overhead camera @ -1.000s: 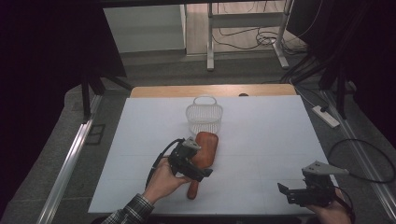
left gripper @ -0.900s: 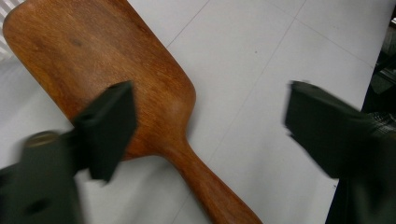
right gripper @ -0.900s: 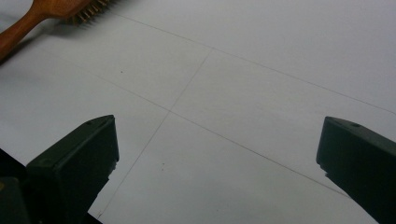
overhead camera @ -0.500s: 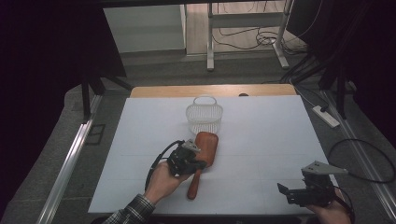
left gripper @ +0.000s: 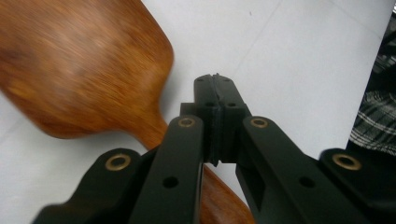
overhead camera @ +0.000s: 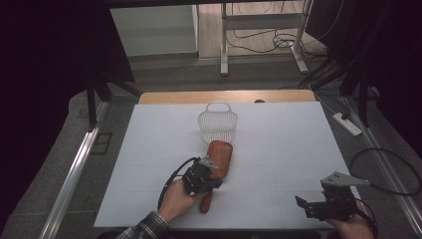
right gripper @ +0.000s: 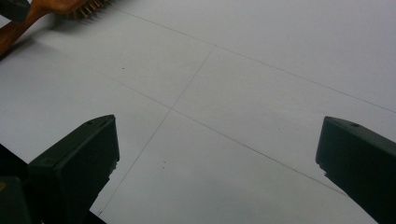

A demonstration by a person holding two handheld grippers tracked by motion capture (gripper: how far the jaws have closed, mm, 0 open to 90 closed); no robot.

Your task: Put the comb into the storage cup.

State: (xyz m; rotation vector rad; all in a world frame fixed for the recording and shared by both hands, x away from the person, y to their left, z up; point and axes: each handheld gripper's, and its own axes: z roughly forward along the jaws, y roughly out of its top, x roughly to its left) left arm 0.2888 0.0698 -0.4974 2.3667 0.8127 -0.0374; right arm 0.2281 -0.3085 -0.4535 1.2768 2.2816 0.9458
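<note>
Left gripper (left gripper: 215,86), jaws pressed together with nothing between, above brown wooden paddle brush (overhead camera: 219,158)'s handle; right gripper (right gripper: 217,154), jaws spread, at bench (overhead camera: 278,144)'s five o'clock.

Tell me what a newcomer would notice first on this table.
First, the reddish wooden brush lying mid-table on the white table, with the left hand-held gripper over its handle, jaws shut together with nothing between them. Behind it stands a small white wire basket. The right hand-held gripper waits open at the near right corner.
</note>
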